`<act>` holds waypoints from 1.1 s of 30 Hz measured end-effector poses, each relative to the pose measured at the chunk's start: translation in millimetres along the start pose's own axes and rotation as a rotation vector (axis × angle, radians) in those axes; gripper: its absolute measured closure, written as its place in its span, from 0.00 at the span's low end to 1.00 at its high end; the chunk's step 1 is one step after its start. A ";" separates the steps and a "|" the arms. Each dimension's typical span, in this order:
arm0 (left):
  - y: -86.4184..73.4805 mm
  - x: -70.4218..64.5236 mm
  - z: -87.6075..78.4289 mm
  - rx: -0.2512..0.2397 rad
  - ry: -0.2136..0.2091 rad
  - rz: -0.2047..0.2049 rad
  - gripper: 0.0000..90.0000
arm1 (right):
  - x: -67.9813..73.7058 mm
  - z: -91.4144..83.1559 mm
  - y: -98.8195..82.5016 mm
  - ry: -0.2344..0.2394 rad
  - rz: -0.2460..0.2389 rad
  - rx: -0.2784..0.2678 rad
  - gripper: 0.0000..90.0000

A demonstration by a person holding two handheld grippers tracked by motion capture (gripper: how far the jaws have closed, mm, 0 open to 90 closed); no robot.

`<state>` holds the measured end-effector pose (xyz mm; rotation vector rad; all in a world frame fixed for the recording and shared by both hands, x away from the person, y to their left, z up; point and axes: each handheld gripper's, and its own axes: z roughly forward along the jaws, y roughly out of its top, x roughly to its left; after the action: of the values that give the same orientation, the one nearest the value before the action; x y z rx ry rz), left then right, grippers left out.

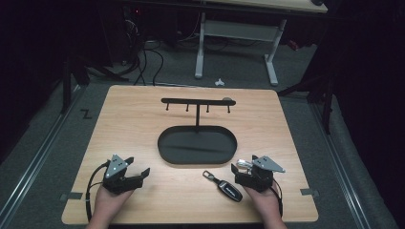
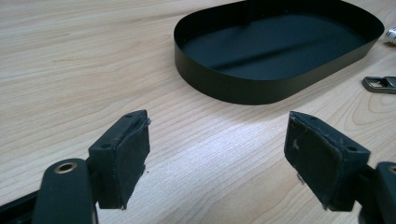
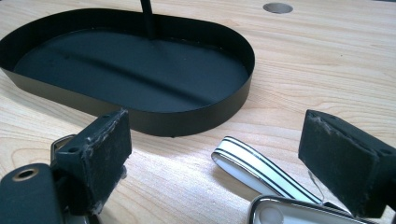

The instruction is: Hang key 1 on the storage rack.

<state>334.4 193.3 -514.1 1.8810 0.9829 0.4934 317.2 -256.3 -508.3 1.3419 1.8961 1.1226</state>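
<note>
A black oval tray point(image 1: 167, 143) with a post and a hook bar point(image 1: 197, 101) stands mid-table. In front of it, at the right, lies a black car key fob point(image 1: 230, 191) with a metal clip point(image 1: 208, 175). My right gripper point(image 1: 242, 166) rests right of the fob, open. In the right gripper view its jaws point(image 3: 217, 140) stand wide. A white loop with black stripes point(image 3: 261, 169) on a silver-rimmed white fob point(image 3: 289, 212) lies on the table between them, touched by neither pad. My left gripper point(image 1: 138, 167) rests at the front left, open and holding nothing point(image 2: 219, 140).
The tray point(image 2: 224, 88) lies just ahead of the left jaws, with the metal clip point(image 2: 380, 84) at the right edge of that view. Bare wood stretches left of the tray. A cable hole point(image 3: 277, 7) sits in the tabletop beyond the tray point(image 3: 187, 123).
</note>
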 end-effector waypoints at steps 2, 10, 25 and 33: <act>1.1 -1.1 1.1 -0.003 -0.010 0.001 0.26 | -0.6 -1.4 -0.1 -0.001 0.009 0.003 0.11; 2.9 -3.6 4.4 -0.001 -0.014 0.020 0.25 | -5.4 -6.8 0.7 -0.001 0.044 -0.009 0.11; 2.8 -2.8 4.5 0.006 0.032 0.014 0.21 | -6.6 -5.9 1.7 0.022 0.043 -0.005 0.17; 4.1 -5.7 6.4 0.028 0.059 0.051 0.20 | -2.8 -7.3 5.7 0.049 -0.023 0.028 0.27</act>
<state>337.0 184.2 -513.3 1.9298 0.9871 0.5714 315.0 -260.4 -499.8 1.3152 1.9641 1.1311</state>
